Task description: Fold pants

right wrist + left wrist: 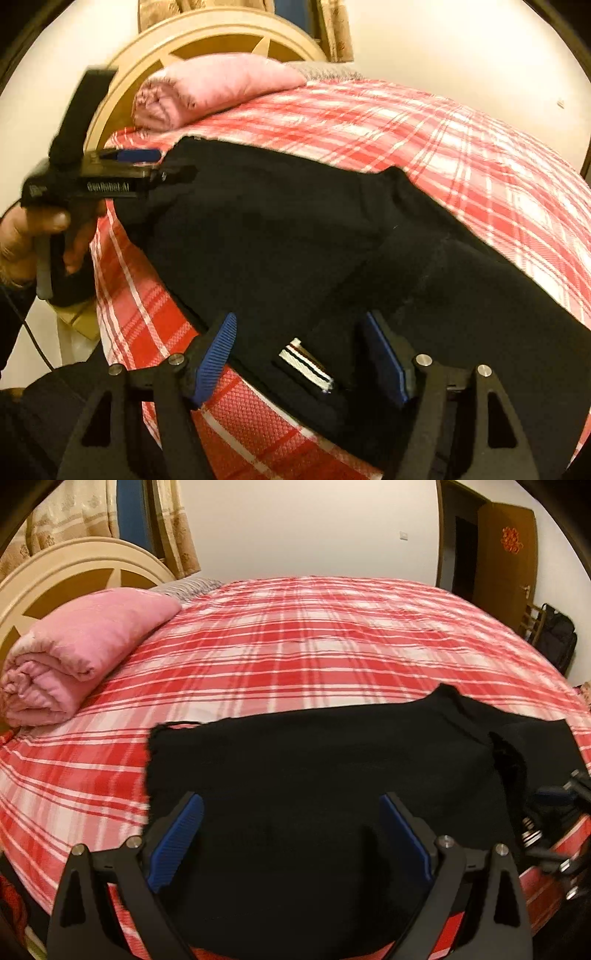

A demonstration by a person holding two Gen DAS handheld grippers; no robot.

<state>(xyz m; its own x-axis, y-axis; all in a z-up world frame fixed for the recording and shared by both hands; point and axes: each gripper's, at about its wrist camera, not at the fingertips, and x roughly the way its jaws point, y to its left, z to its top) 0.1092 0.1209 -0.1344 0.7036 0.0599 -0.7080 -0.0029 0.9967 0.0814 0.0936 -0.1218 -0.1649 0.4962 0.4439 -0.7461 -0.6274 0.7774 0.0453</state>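
1. Left hand-held gripper [291, 834] hovers, jaws spread and empty, over the black knit pants [314, 775] lying at the near edge of the red plaid bed [295, 635].
2. Right hand-held gripper [295, 354], jaws likewise apart, straddles the striped waistband label [306, 363].
3. Risk: pinching a single layer could bunch the fold.

Both hand-held grippers [291, 805] [299, 325] agape

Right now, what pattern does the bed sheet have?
Red, pink and white plaid; the bed sheet shows best in the left wrist view.

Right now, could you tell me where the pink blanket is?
The rolled pink blanket lies at the head of the plaid bed, against the headboard, far left in the left wrist view.
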